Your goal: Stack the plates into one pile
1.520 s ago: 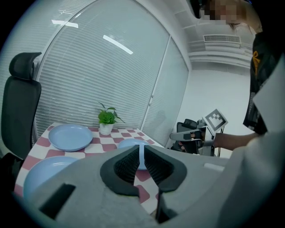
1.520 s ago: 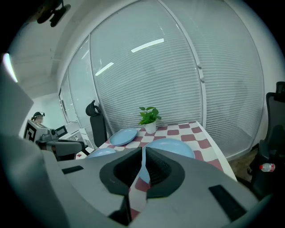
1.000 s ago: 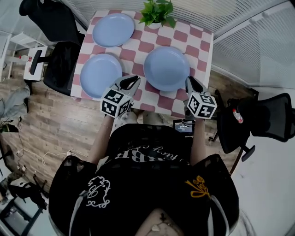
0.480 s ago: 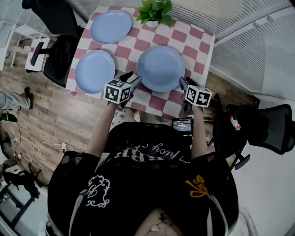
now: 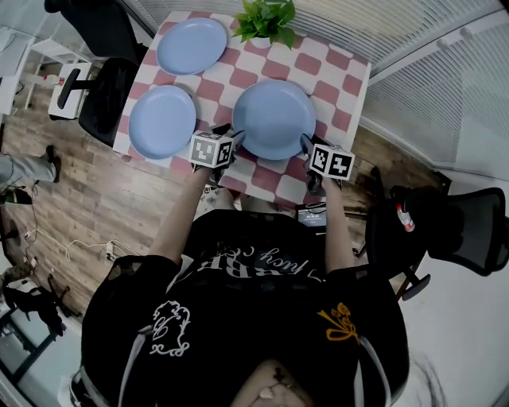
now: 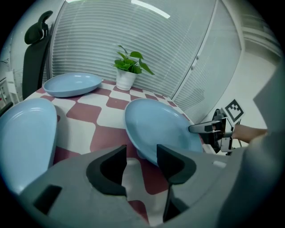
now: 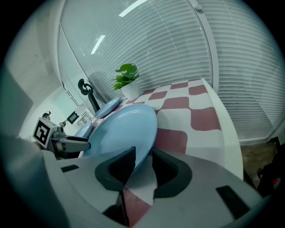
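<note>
- The large plate point(image 5: 274, 118) lies flat at the near edge of the checked surface point(image 5: 334, 75), about midway along it, with a gripper at each side of its near rim.
- The left gripper point(image 6: 141, 153) is at the plate's near-left rim. Its fingers point(image 6: 109, 169) have just been opening and stand well spread. The rim sits at the mouth of the gap, close to the right-hand finger, and neither pad presses on it.
- The right gripper point(image 7: 143, 156) is at the near-right rim. Its fingers point(image 7: 167, 171) have also just been opening and stand apart. The plate's edge reaches into the gap between them, but the pads do not clamp it.
- Each gripper view shows the other gripper across the plate, at the opposite rim.
- A second plate point(image 5: 162, 121) lies at the near-left corner, just beside the large one and apart from it.
- A third plate point(image 5: 192, 46) lies at the far-left corner, on its own.
- A potted plant point(image 5: 266, 20) stands at the middle of the far edge.
</note>
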Tool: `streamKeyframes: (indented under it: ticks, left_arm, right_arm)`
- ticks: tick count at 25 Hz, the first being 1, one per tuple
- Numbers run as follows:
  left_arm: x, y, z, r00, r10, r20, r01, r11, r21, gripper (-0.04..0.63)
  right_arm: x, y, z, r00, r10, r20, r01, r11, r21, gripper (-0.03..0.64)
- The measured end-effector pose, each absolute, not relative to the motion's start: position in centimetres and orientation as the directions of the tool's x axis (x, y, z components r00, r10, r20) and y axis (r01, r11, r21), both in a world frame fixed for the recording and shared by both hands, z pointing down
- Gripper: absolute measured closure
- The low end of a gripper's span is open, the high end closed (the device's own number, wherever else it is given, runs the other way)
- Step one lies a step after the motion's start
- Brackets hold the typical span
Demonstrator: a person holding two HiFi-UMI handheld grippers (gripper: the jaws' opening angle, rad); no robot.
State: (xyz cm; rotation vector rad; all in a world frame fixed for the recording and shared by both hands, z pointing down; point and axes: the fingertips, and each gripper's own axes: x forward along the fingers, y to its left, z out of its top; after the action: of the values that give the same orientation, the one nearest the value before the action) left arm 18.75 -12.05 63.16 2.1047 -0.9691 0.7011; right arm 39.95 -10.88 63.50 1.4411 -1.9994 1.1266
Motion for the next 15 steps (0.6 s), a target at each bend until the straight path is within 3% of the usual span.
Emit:
streamKeyframes:
  ticks: [7, 15]
  left_arm:
    - [19.2, -11.9, 63.3, 0.556, -0.396, 0.731, -0.806, -0.473, 0.357, 0.425]
    - [17.9, -12.2, 60.3, 0.570, -0.475, 0.670, -0.808, -0.471, 0.353, 0.426]
  right_arm:
    - [40.0, -11.0, 63.4, -0.363, -0.588, 0.723, -0.919, 0.096, -0.384, 0.515]
    - [38.9, -11.8, 60.5, -0.370, -0.634, 0.679, -0.906, 0.086, -0.414, 0.529]
